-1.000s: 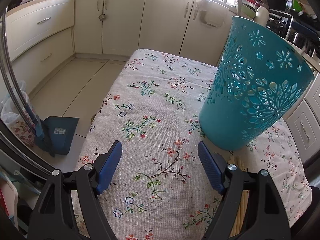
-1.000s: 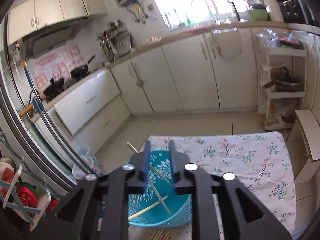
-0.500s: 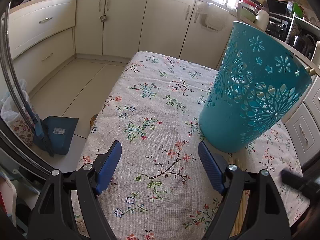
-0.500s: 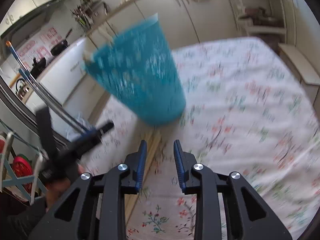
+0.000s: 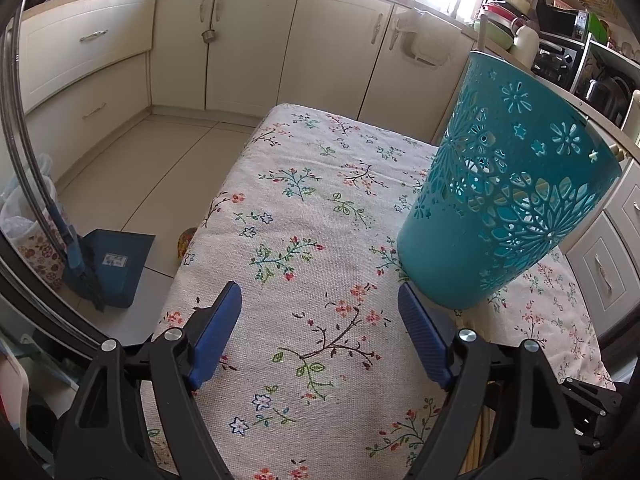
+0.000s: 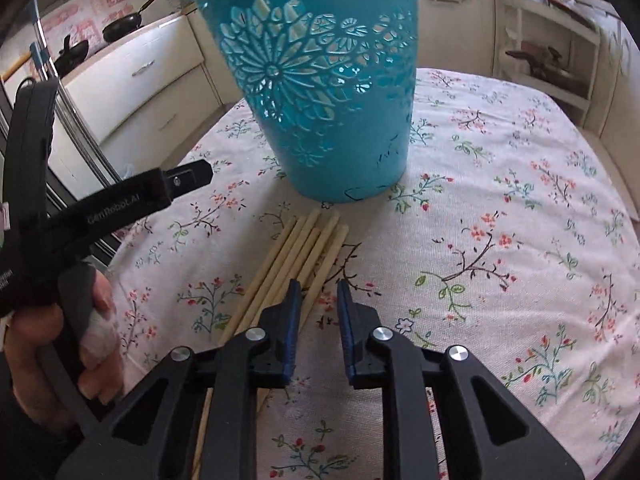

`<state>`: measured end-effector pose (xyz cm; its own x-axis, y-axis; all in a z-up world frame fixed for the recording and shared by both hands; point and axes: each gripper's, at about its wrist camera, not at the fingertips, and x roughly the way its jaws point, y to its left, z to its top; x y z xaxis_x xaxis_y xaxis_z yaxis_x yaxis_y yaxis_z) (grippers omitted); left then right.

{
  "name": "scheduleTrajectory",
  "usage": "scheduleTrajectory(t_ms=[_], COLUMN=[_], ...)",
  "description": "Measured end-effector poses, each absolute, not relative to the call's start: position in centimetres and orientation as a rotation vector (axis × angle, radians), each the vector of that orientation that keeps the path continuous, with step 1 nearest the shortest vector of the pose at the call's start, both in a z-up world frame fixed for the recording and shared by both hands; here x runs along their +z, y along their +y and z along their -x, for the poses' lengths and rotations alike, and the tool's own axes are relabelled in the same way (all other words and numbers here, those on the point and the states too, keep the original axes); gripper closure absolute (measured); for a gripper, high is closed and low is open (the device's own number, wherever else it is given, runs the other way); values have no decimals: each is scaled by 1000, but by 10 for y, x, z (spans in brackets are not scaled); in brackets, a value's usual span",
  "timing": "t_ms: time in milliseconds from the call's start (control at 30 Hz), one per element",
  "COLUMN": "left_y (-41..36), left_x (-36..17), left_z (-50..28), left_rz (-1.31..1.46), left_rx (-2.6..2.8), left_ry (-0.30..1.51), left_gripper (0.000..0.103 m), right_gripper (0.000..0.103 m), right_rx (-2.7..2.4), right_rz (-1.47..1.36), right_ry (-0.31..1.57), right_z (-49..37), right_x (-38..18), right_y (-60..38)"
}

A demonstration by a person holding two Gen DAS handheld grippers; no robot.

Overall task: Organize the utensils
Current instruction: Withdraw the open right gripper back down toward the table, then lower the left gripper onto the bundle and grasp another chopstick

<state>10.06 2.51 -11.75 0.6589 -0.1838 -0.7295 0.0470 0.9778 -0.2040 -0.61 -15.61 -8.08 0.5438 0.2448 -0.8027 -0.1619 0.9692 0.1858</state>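
Observation:
A teal cut-out basket (image 6: 320,80) stands upright on the floral tablecloth (image 6: 500,200). Several wooden chopsticks (image 6: 296,252) lie side by side on the cloth just in front of the basket. My right gripper (image 6: 318,292) hangs low over their near ends, jaws a little apart and empty. My left gripper (image 5: 320,312) is wide open and empty above the cloth, with the basket (image 5: 508,196) just beyond its right finger. A chopstick tip (image 5: 618,154) sticks out over the basket's rim. The left tool's body (image 6: 120,200) shows at the left of the right wrist view.
The table's left edge drops to a tiled floor with a blue dustpan and brush (image 5: 104,264). White kitchen cabinets (image 5: 248,40) run behind. A shelf unit (image 6: 548,52) stands past the table's far right.
My right gripper came down from above the basket's mouth to just over the chopsticks on the cloth, and its jaws have opened slightly. The left gripper has barely moved.

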Motion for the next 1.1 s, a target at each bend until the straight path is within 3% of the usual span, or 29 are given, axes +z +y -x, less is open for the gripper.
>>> scheduleTrajectory(t_ms=[267, 467, 1100], left_y=[5, -31, -41], left_x=[-116, -119, -130], left_z=[-87, -67, -73], left_rz=[78, -57, -115], left_rx=[-223, -326, -264], left_ry=[883, 912, 983], left_gripper=[26, 26, 26], right_gripper=[91, 94, 94], right_rx=[211, 205, 226], right_rz=[13, -156, -230], right_ry=[961, 931, 915], right_z=[8, 9, 6], right_x=[-84, -90, -93], right_y=[-173, -216, -226])
